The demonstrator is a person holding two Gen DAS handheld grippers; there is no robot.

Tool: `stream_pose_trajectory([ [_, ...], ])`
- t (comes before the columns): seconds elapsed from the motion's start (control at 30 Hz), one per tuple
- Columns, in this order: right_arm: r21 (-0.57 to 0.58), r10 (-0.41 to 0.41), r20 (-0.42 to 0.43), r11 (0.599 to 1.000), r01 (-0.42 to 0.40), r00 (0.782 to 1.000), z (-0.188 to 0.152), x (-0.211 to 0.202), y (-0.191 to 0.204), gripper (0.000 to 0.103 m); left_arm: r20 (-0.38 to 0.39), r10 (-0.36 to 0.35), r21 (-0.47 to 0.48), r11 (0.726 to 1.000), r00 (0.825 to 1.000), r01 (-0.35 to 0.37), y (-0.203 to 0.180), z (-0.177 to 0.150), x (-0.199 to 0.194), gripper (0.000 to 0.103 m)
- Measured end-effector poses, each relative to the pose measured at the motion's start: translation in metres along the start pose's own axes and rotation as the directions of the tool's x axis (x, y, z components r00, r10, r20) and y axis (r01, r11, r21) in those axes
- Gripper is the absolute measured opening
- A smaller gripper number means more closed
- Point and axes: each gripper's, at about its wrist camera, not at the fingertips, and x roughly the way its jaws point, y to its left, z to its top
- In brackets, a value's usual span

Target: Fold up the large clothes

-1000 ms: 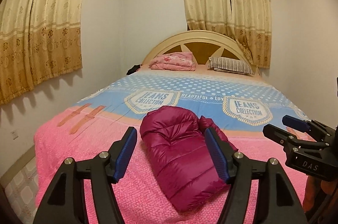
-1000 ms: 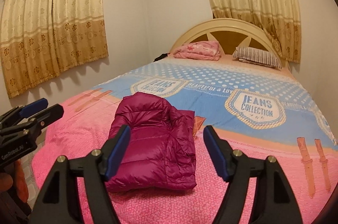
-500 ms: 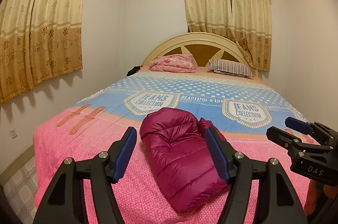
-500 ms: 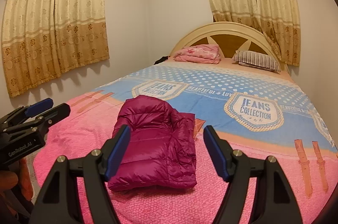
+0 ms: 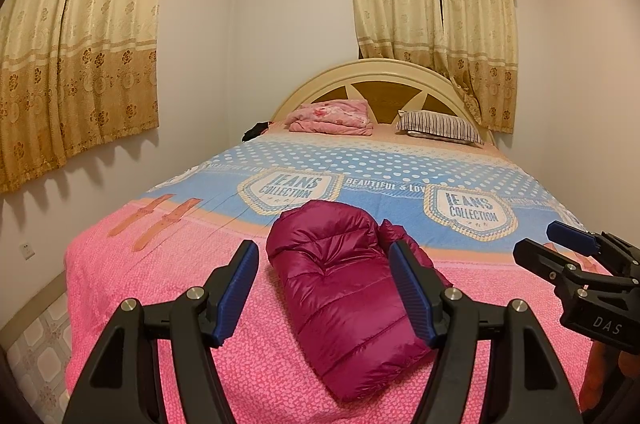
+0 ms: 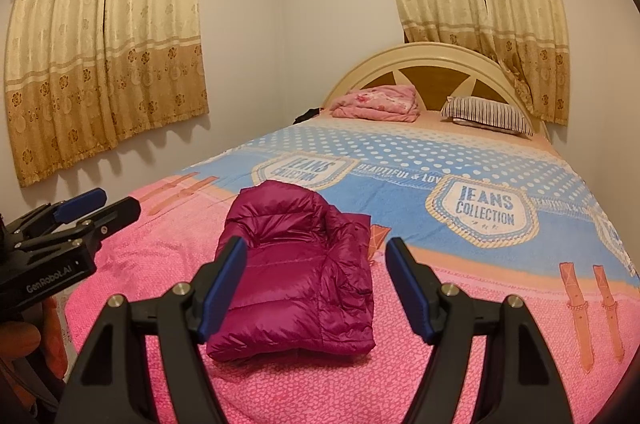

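The magenta puffer jacket lies folded into a compact bundle on the pink foot end of the bed, hood end toward the headboard, sleeves tucked out of sight. It sits near the edge closest to whoever holds the tools, which makes sense: that is where both arms can reach it without leaning over the mattress.

The left gripper hangs above the bedspread with its jaws spread wide and nothing between them; the bundle only shows through the gap. The right gripper is the same, jaws released, clear of the fabric, well apart from its partner.

To my eye the folding looks finished, or nearly, since the bundle holds its shape unaided. Slippery, springy down like this could puff open again, though.

A pink quilt and a striped pillow rest by the headboard.
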Motion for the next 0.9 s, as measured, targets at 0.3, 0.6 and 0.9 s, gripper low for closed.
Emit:
stream_pose_trajectory([
  [0.3,0.0,0.006,-0.003,1.0,-0.006,1.0,-0.0003,-0.0006,0.0018,0.075,-0.002,0.002,0.0,1.0,1.0,-0.002,0.0019,0.0002,0.0019,0.069],
  [0.6,0.001,0.008,-0.005,1.0,-0.008,1.0,-0.0003,-0.001,0.0037,0.075,-0.013,0.007,-0.001,1.0,1.0,-0.007,0.004,-0.002,0.0051,0.069],
  [0.9,0.001,0.007,-0.003,1.0,-0.007,1.0,-0.0001,-0.0004,0.005,0.075,-0.022,0.028,-0.019,0.999,0.999,-0.029,0.0095,0.0012,0.007,0.07],
])
